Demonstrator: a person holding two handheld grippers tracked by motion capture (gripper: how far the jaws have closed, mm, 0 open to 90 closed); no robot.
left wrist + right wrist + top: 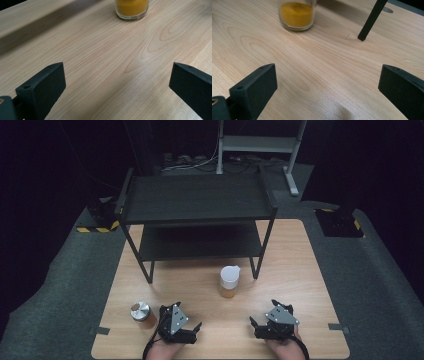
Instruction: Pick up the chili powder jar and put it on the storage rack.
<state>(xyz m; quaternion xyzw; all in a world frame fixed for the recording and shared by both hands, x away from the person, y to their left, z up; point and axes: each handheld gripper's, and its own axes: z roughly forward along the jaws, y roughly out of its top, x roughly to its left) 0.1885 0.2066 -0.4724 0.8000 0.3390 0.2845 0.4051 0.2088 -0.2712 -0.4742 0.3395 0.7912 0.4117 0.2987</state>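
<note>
At the near edge of the light wooden table [300,270], two hands hold a pair of black two-jaw tongs low over the boards, well apart from each other. The left gripper [196,329] lies at the near left with its jaws spread wide and nothing between them; in the left gripper view only bare wood grain lies between the two black pads [47,85]. The right gripper [255,326] sits at the near right, its jaws likewise wide apart and empty, with bare table between them in the right gripper view. Just beside the left gripper, on its outer side, stands a small glass jar with a round silver metal lid [140,313], holding something brownish. Farther out, roughly midway between the two grippers and clear of both, stands a clear glass jar of orange-yellow powder with a white cap [229,281]; both gripper views look toward its lower part. Beyond it, a black two-tier metal shelf rack [195,200] stands on the far half of the table, one thin leg [372,18] planted close to the powder jar.
</note>
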